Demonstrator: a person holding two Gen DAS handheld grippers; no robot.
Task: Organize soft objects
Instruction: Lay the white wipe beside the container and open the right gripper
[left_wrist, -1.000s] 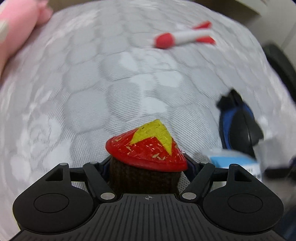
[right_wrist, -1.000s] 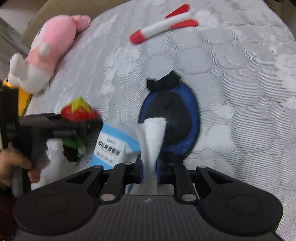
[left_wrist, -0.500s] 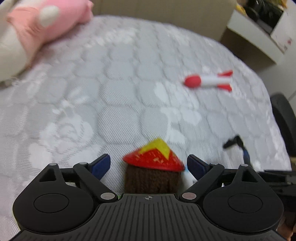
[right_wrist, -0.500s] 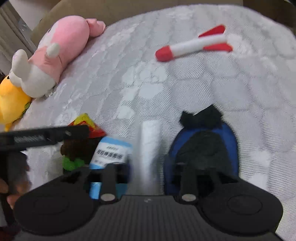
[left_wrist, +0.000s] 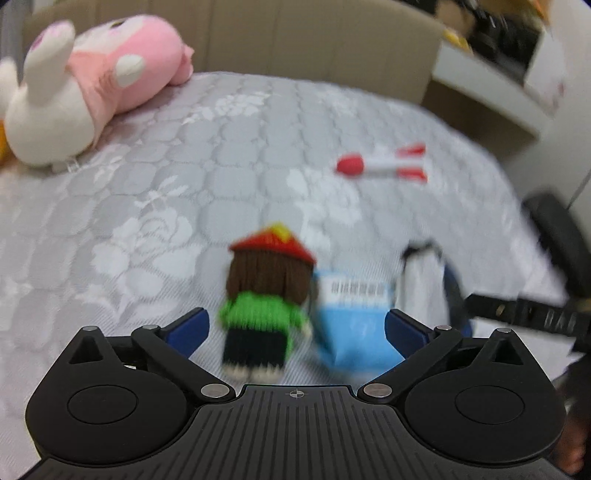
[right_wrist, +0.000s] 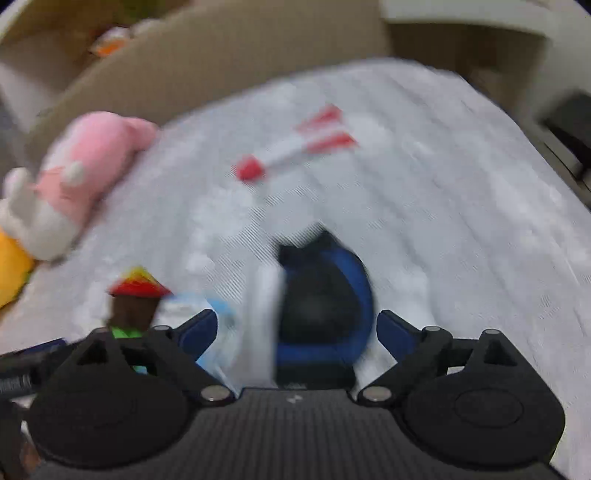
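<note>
A small knitted doll with a red hat, brown hair and green top lies on the grey quilted bed, just ahead of my open left gripper. Beside it rest a light blue packet and a blue and black plush with a white strip. My right gripper is open, its jaws either side of that plush without touching it. The doll shows at that view's lower left. A red and white rocket toy lies farther back.
A pink and white plush lies at the bed's far left by a beige headboard, with a yellow plush next to it. A white shelf and a black chair stand off the bed's right side.
My left gripper opened and let go of the doll, then drew back. My right gripper opened and released the white strip of the blue plush, pulling back too.
</note>
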